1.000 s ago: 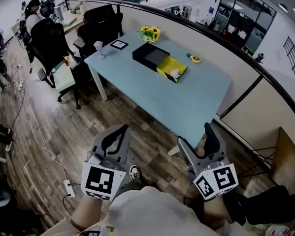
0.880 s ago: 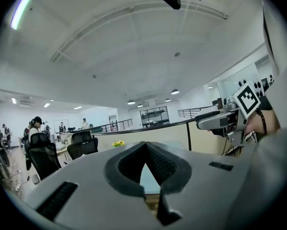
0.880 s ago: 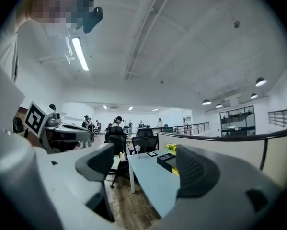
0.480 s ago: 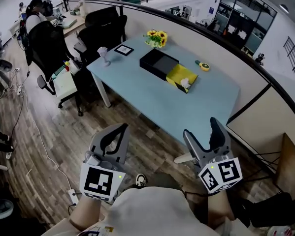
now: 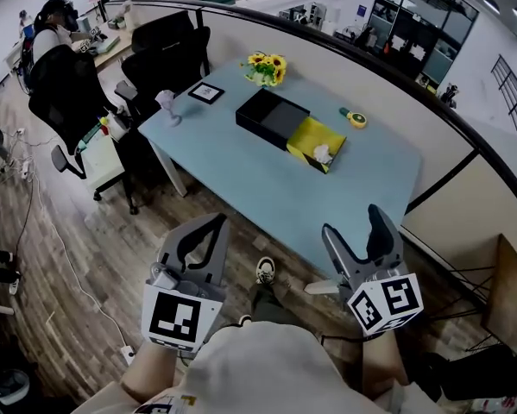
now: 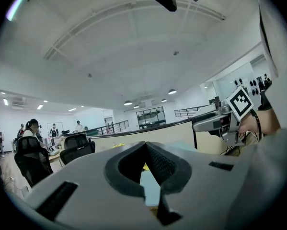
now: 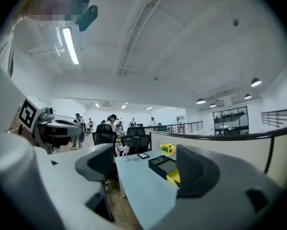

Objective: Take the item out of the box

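The black box [image 5: 271, 117] lies on the pale blue worktop [image 5: 267, 184], toward its far side; a yellow section [image 5: 310, 136] adjoins the box's right end, and a small white item [image 5: 322, 153] sits inside it; what the item is I cannot tell from here. Just behind the box stands a bunch of sunflowers [image 5: 265, 64]; left of the box lie a small framed picture [image 5: 206, 92] and a pale stemmed object [image 5: 167, 103]; right of the box, past the yellow section, is a round yellow tape measure [image 5: 355, 117].

Both claws are well apart from the box, held low near the person's body over the wooden floor [image 5: 111, 231]. The left claw [image 5: 208, 229] has its 2 jaws together at the tips with nothing between them; the right claw [image 5: 356, 229] has its jaws spread, and it too is empty.

The step in hand looks like the approach. The right claw seems the better choice, being spread and on the yellow section's side; it should come down from above, straddle the white item and keep clear of the yellow walls; the left claw could steady the box.

The worktop's near edge lies between the person and the box; the bare stretch in front of the box gives room to reach in; the sunflowers crowd the back, and the office chairs [image 5: 163, 54] stand well to the box's left.
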Demonstrator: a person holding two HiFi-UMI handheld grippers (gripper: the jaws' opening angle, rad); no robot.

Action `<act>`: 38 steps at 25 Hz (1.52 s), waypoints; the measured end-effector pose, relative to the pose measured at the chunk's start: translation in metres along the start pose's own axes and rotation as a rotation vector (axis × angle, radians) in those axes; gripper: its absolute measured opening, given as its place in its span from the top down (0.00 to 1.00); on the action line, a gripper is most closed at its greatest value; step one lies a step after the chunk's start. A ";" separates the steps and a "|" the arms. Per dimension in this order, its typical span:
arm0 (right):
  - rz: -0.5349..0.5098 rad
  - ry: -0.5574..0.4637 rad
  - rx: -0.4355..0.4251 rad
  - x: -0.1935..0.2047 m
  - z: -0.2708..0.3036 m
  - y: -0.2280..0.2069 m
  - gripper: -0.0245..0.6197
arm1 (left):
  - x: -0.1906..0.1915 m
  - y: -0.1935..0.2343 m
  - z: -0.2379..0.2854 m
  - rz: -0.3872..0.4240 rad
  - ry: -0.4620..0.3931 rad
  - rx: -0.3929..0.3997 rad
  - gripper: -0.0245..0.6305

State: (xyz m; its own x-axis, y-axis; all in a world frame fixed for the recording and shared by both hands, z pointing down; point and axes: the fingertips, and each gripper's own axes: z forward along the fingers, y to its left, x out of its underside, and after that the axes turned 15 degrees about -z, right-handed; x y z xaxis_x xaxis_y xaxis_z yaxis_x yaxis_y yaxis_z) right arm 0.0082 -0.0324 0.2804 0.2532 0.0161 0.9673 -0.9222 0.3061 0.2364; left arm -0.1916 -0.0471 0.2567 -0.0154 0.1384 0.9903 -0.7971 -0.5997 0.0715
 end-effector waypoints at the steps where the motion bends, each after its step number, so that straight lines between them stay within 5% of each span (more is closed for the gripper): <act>1: 0.004 0.004 0.006 0.004 0.009 -0.005 0.34 | 0.001 0.005 0.010 0.002 0.002 0.004 0.96; 21: 0.170 0.193 0.029 0.113 0.199 -0.163 0.32 | 0.011 0.049 0.298 0.070 0.179 0.134 0.96; 38: 0.353 0.459 0.031 0.263 0.296 -0.191 0.34 | 0.098 0.073 0.412 0.052 0.367 0.200 0.96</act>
State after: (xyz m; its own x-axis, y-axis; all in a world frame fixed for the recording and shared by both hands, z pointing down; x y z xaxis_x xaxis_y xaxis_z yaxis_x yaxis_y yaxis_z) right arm 0.1644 -0.3685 0.5166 0.0230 0.5252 0.8507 -0.9801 0.1795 -0.0843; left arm -0.0028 -0.4017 0.4078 -0.2950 0.3540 0.8875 -0.6572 -0.7494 0.0805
